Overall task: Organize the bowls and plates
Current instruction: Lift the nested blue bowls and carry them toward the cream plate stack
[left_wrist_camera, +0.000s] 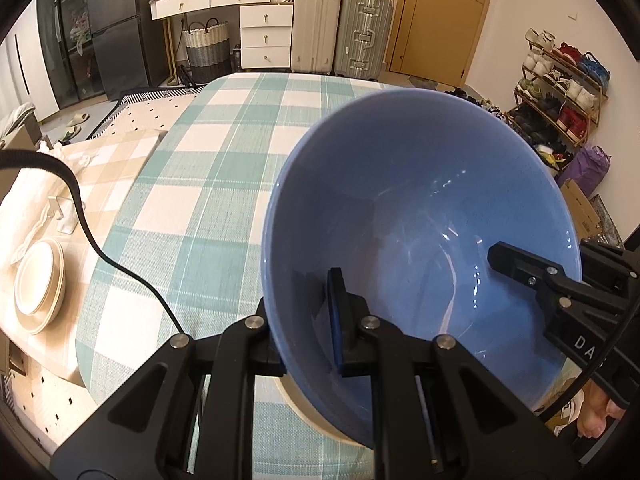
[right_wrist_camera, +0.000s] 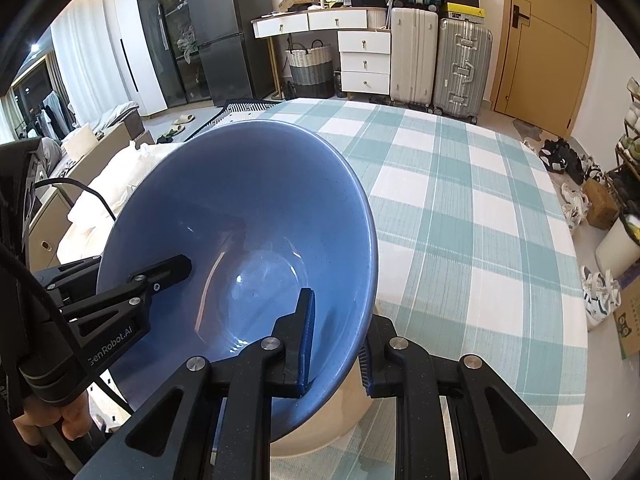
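Observation:
A large blue bowl (left_wrist_camera: 420, 232) is held tilted above the green-checked tablecloth (left_wrist_camera: 208, 184). My left gripper (left_wrist_camera: 304, 320) is shut on its near-left rim, one finger inside and one outside. My right gripper (right_wrist_camera: 336, 340) is shut on the opposite rim; it shows in the left wrist view (left_wrist_camera: 532, 276) at the right. The bowl fills the left of the right wrist view (right_wrist_camera: 240, 240), where the left gripper (right_wrist_camera: 160, 276) reaches in from the left. A cream dish (right_wrist_camera: 320, 420) sits under the bowl. A stack of cream plates (left_wrist_camera: 38, 284) lies on the beige cloth at the far left.
A beige-checked side table (left_wrist_camera: 100, 168) with a white towel (left_wrist_camera: 24, 208) stands left of the table. Suitcases (left_wrist_camera: 340, 28), white drawers (left_wrist_camera: 264, 36) and a wooden door (left_wrist_camera: 444, 16) are behind. A shoe rack (left_wrist_camera: 560, 92) stands at the right. A black cable (left_wrist_camera: 100, 248) crosses the cloth.

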{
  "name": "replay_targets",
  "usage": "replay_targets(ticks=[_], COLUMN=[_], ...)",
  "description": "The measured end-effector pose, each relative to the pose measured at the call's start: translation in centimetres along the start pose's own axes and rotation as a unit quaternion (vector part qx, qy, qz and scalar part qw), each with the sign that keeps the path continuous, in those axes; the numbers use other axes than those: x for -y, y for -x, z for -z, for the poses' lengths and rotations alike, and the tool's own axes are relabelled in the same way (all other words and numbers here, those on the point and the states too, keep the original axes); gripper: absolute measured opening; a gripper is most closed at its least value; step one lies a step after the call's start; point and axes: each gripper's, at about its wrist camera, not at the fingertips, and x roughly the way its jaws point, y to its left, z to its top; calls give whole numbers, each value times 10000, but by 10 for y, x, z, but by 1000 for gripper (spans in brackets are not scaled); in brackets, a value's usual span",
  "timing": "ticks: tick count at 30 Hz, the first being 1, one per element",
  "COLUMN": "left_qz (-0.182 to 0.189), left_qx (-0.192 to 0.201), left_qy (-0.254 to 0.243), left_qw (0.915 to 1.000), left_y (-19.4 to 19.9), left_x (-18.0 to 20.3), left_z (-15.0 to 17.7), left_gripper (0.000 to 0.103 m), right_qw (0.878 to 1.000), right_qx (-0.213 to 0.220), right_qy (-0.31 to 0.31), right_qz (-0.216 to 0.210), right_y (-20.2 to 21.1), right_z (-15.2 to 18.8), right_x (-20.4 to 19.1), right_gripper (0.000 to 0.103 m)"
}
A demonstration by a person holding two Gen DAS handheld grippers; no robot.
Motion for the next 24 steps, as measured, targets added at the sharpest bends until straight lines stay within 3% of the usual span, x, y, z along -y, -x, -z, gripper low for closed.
replay_targets(ticks=[9, 24], left_qz=[-4, 28], left_qx=[-142, -338], left_qy=[14, 104], left_qw=[9999, 9994], left_y=[1, -24], left_x=[4, 1], left_z=[20, 18], left_gripper=[11, 11], right_qw=[9999, 9997], right_qx=[-100, -242], right_qy=[61, 3], right_qz=[51, 96], right_y=[1, -16], right_z=[15, 27], right_x=[-5, -4], right_gripper=[19, 19])
